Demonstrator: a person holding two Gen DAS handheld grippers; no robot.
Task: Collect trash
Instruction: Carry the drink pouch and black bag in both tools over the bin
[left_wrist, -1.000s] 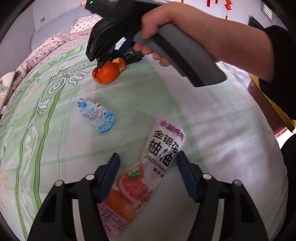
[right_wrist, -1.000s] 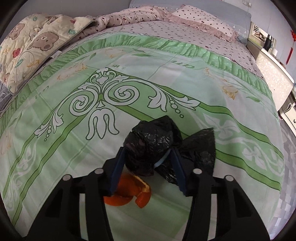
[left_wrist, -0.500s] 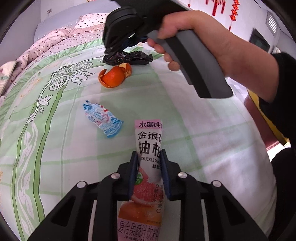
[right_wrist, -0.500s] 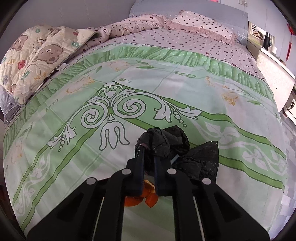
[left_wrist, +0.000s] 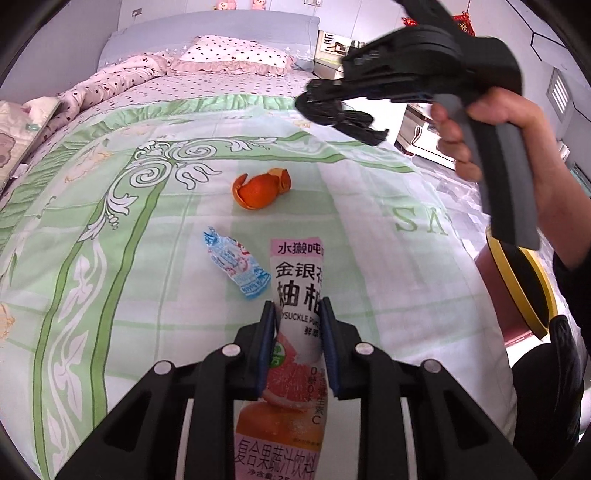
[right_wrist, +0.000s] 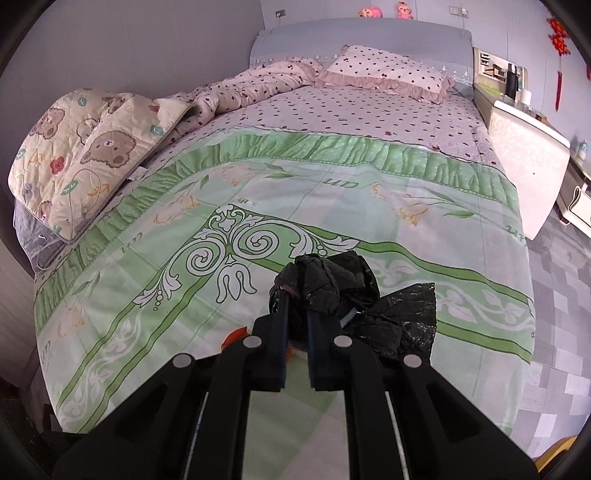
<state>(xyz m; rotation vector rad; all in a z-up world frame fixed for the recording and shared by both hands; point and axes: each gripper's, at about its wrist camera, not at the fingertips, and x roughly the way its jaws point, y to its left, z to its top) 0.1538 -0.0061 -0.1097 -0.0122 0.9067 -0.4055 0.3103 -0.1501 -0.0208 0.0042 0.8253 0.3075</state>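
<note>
Right wrist view: hand-held gripper (right_wrist: 297, 306) pinches black bag (right_wrist: 343, 288) above green bedspread (right_wrist: 332, 192) (apparently quilted).

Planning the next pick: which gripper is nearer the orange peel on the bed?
Left. The left gripper, clamping the juice pouch, sits just short of the orange peel; the right gripper is raised beyond it, holding the black bag.

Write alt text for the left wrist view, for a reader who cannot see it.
The left gripper pinches a pink juice pouch above a green-patterned bedspread. An orange peel and a blue wrapper lie beyond it. At upper right, a hand holds the right gripper, clamped on a black plastic bag.
</note>
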